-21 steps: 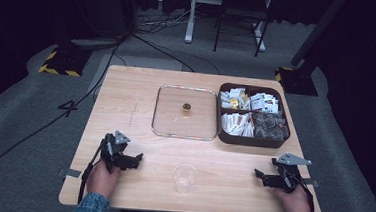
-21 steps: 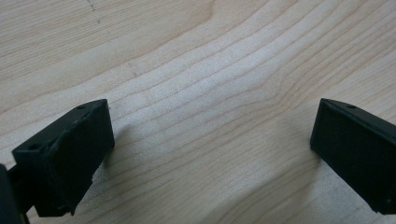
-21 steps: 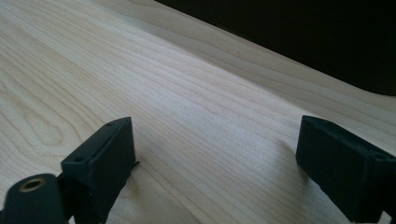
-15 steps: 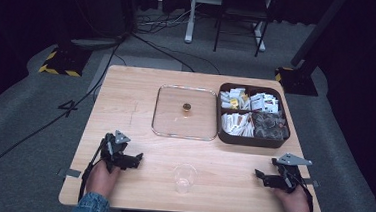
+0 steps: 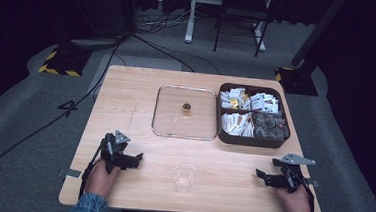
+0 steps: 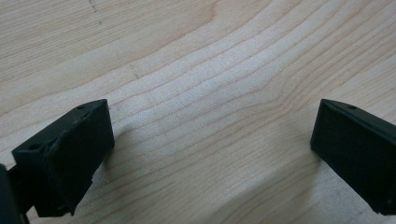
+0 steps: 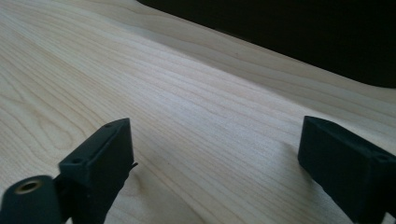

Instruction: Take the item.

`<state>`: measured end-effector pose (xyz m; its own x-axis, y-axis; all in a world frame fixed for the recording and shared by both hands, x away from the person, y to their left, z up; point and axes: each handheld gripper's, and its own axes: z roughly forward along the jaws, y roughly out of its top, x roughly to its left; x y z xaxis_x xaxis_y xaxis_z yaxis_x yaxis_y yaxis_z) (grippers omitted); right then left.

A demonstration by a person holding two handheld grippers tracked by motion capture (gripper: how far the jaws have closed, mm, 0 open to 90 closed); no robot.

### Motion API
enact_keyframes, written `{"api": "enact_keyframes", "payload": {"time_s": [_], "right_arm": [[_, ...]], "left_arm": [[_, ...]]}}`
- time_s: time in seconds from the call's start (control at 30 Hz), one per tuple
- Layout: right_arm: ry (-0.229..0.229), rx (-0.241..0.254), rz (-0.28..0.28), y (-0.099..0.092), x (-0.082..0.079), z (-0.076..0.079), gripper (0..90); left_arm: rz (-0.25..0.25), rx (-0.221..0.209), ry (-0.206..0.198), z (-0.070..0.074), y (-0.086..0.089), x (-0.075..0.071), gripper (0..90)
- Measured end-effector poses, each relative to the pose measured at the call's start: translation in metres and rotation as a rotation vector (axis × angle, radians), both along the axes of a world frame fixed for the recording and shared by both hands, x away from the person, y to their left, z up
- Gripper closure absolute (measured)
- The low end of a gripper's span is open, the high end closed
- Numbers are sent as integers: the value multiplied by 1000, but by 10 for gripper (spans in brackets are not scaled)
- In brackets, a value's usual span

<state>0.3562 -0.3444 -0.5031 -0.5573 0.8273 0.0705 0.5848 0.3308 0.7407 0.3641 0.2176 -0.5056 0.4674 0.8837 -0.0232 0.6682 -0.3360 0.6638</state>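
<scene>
A clear plastic cup [image 5: 184,178] stands near the table's front edge, between the two hands. My left gripper [image 5: 137,158] rests on the wood at the front left, open, nothing between its jaws; its own view [image 6: 210,140] has bare wood between them. At the front right my right gripper [image 5: 260,175] lies on the table, jaws wide apart and empty, as its own view [image 7: 215,154] confirms. Both point inward toward the cup, each well apart from it.
A clear square lid [image 5: 186,112] with a small brass knob [image 5: 187,107] lies flat at the middle back. To its right sits a dark compartment box [image 5: 252,139] with several packets and sachets. Beyond the wooden table [image 5: 126,96] are cables, floor and stands.
</scene>
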Motion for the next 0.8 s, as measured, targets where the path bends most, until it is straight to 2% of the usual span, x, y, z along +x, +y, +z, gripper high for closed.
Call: {"api": "enact_keyframes", "payload": {"time_s": [0.1,0.17,0.2,0.4,0.63,0.8], "right_arm": [[0,11,-6,-1,0,1,66],[0,35,-11,-2,0,3,35],[7,49,5,-2,0,4,1],[-17,25,6,0,-2,13,1],[-68,-6,29,2,-6,34,0],[-74,-15,36,3,-4,44,0]], "left_arm": [[0,0,-1,0,0,0,0],[0,0,-1,0,0,0,0],[-4,2,-1,0,0,1,0],[-4,2,-1,0,0,1,0],[-6,3,0,0,0,0,0],[-5,3,0,0,0,0,0]]}}
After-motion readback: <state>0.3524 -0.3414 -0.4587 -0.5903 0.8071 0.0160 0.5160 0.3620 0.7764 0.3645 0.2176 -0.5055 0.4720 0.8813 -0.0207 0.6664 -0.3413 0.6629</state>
